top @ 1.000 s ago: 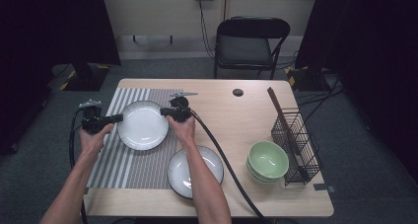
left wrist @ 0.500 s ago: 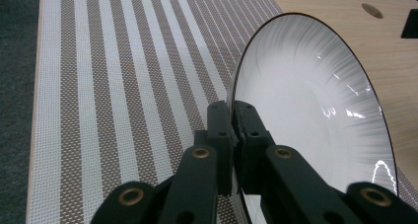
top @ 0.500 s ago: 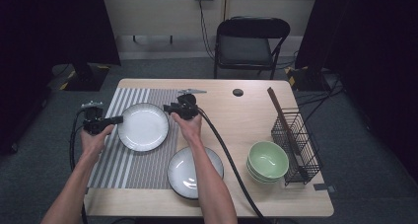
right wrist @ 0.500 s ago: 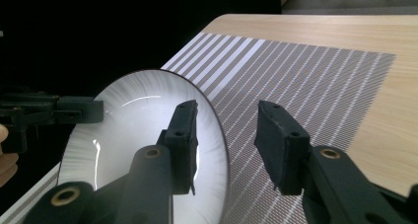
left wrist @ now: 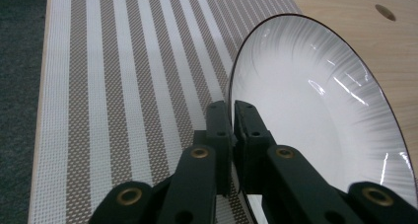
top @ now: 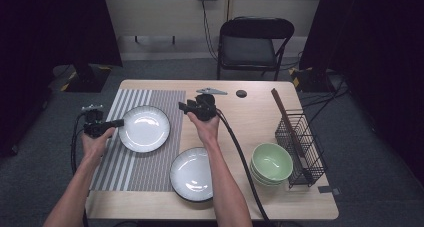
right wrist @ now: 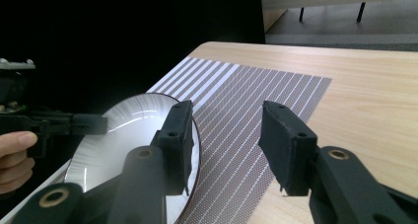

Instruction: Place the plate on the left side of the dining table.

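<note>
A white plate with a dark rim (top: 145, 128) is over the striped placemat (top: 135, 162). My left gripper (top: 119, 122) is shut on the plate's left rim; in the left gripper view the jaws (left wrist: 231, 130) pinch that edge and the plate (left wrist: 315, 120) looks tilted above the mat (left wrist: 123, 86). My right gripper (top: 183, 107) hovers just right of the plate, apart from it. Its jaws (right wrist: 226, 140) have just been opening and nothing is between them. The plate (right wrist: 113, 145) and the left gripper (right wrist: 74, 123) lie beyond its left jaw.
A second white plate (top: 192, 174) sits at the table's near edge beside my right forearm. Stacked green bowls (top: 271, 163) and a black wire rack (top: 300, 147) stand at the right. A small black disc (top: 241, 93) lies at the back. A chair (top: 250, 42) stands behind the table.
My right gripper has drawn back to the right from the plate's far right rim and risen a little, and its jaws stand wider. The left gripper and the plate have hardly moved.
</note>
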A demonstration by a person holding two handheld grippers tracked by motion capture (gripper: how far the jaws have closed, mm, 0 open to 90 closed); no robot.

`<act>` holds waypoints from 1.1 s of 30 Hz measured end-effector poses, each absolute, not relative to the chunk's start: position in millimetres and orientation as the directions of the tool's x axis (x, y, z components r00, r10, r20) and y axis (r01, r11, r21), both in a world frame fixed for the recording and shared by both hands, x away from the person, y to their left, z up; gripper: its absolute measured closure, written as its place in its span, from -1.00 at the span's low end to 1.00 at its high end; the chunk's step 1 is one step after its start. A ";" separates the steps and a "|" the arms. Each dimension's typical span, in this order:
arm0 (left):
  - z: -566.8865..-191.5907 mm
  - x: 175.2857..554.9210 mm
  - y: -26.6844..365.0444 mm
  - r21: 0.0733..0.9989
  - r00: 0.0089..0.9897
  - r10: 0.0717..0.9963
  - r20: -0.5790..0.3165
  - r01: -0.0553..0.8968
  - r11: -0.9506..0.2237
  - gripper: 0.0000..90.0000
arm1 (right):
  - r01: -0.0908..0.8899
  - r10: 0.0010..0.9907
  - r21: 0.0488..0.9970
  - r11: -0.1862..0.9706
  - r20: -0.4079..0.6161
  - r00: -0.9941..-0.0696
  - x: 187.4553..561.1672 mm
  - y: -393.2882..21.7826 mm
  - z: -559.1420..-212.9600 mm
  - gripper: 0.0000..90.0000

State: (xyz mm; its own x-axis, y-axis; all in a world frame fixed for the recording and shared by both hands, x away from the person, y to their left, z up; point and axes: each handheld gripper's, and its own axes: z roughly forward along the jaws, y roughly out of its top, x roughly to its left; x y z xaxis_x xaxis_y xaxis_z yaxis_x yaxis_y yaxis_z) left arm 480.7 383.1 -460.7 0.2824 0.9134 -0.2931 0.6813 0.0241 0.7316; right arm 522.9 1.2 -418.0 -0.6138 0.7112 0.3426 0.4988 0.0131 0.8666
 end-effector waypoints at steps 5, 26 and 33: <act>-466.8 480.6 385.5 0.719 0.266 0.915 -0.302 0.694 0.036 0.90 | 0.491 0.712 0.871 0.005 0.341 -0.614 520.4 -4.5 -413.9 0.25; -479.7 477.1 394.0 0.693 0.239 0.921 -0.308 0.719 0.045 0.85 | 0.464 0.730 0.886 0.002 0.315 -0.607 512.1 -22.8 -405.7 0.26; -480.7 475.6 396.5 0.701 0.242 0.914 -0.325 0.711 0.061 0.87 | 0.462 0.739 0.887 0.004 0.309 -0.599 510.3 -28.1 -406.5 0.23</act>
